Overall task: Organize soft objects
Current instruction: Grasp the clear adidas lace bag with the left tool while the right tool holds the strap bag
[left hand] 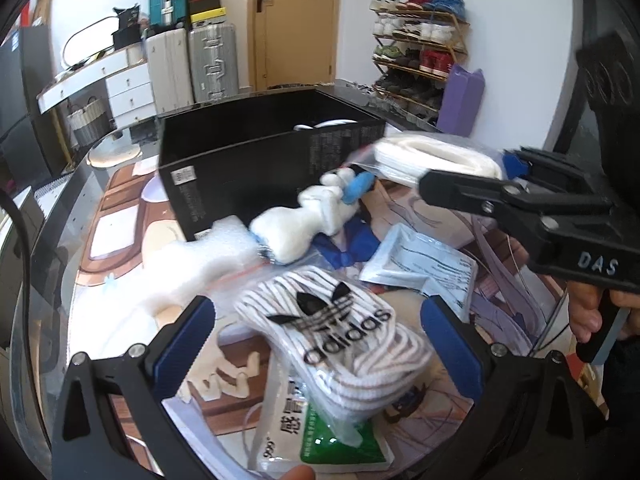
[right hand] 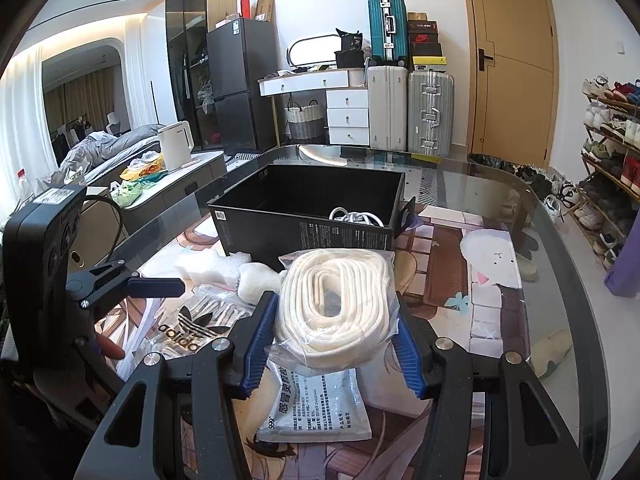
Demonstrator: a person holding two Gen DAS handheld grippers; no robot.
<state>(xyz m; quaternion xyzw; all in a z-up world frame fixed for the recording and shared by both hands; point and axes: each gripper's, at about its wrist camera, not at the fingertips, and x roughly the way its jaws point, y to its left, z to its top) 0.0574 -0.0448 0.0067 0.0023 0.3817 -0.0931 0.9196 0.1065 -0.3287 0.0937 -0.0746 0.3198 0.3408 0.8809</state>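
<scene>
My right gripper (right hand: 334, 322) is shut on a clear bag of coiled cream cord (right hand: 336, 304) and holds it above the table, just in front of the open black box (right hand: 304, 232); the bag also shows in the left wrist view (left hand: 436, 156). My left gripper (left hand: 316, 336) is open around a bagged white striped adidas item (left hand: 344, 332) lying on the table. A white plush toy with blue parts (left hand: 316, 212) lies beside the box (left hand: 256, 168). White cable sits inside the box (right hand: 354, 216).
White foam pieces (left hand: 208, 256) lie left of the plush. Medicine sachets (left hand: 324, 436) (right hand: 316, 408) and a pale blue packet (left hand: 424, 264) lie on the printed mat. The glass table edge (right hand: 560, 280) curves at right. Suitcases, drawers and a shoe rack stand beyond.
</scene>
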